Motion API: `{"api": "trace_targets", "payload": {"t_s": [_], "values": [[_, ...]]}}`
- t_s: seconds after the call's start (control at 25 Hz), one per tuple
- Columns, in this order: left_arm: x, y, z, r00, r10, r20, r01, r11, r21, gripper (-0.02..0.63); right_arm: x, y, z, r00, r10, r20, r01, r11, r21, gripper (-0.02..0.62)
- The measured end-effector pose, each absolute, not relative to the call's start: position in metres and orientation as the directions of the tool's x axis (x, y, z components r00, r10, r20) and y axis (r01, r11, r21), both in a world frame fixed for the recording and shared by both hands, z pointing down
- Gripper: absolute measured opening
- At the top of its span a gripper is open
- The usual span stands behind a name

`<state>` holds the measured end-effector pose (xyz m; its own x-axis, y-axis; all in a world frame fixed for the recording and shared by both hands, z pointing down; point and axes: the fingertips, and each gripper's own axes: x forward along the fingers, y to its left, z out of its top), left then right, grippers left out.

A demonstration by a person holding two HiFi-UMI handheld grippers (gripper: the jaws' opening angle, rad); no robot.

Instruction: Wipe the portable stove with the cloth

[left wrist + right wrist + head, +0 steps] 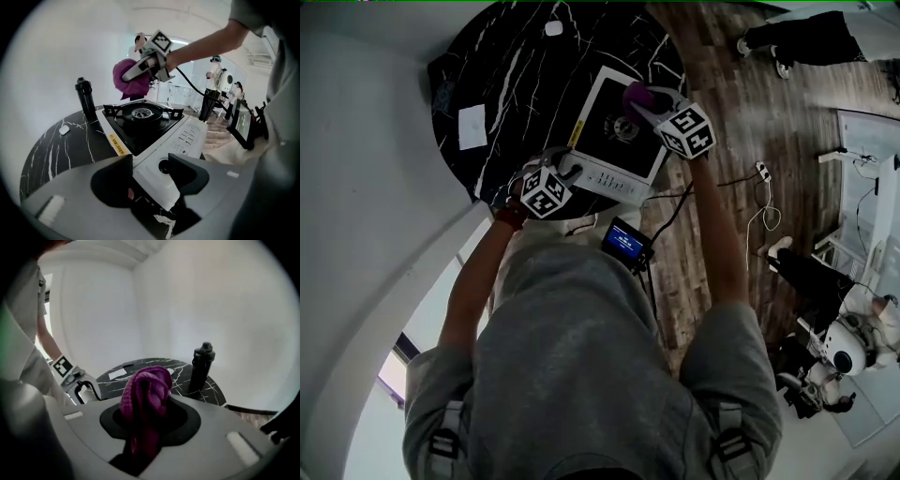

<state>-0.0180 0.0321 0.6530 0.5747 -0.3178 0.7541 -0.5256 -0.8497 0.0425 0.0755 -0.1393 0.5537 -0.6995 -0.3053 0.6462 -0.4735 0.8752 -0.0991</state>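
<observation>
Right gripper (146,420) tight around purple cloth (147,386)

Soft, ribbed purple cloth (145,394), matt. Smooth white painted-metal stove (187,136), glossy blk top. Polished blk marble-look table (61,150). Wood-plank floor (806,141). Matt blk plastic-look bottle (201,366).

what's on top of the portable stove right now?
On the stove, only its pan support and burner. The purple cloth hangs clear above its far edge in the right gripper. The left gripper hides the near corner.
</observation>
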Motion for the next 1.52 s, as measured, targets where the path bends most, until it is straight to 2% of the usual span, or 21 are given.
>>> {"api": "trace_targets", "payload": {"t_s": [0.12,0.28,0.56,0.88,1.52], "values": [[-0.018,0.037,0.652,0.626,-0.291,0.724,-0.488,-0.87,0.071,0.248,0.101,-0.098,0.52,-0.731,-0.361,0.58,-0.488,0.87,-0.073,0.124],[-0.022,0.042,0.648,0.659,-0.265,0.704,-0.43,-0.901,0.063,0.247,0.133,-0.027,0.518,-0.694,-0.382,0.611,-0.503,0.864,-0.031,0.124],[-0.027,0.052,0.65,0.664,-0.199,0.72,-0.337,-0.94,0.051,0.247,0.142,0.08,0.581,-0.599,-0.222,0.769,-0.383,0.923,-0.033,0.126],[-0.031,0.057,0.652,0.646,-0.142,0.75,-0.265,-0.963,0.047,0.256,0.146,0.1,0.634,-0.504,-0.121,0.855,-0.347,0.935,-0.072,0.126],[-0.029,0.056,0.652,0.662,-0.098,0.743,-0.24,-0.967,0.086,0.27,0.136,0.093,0.646,-0.471,0.025,0.882,-0.32,0.927,-0.198,0.123]]}}
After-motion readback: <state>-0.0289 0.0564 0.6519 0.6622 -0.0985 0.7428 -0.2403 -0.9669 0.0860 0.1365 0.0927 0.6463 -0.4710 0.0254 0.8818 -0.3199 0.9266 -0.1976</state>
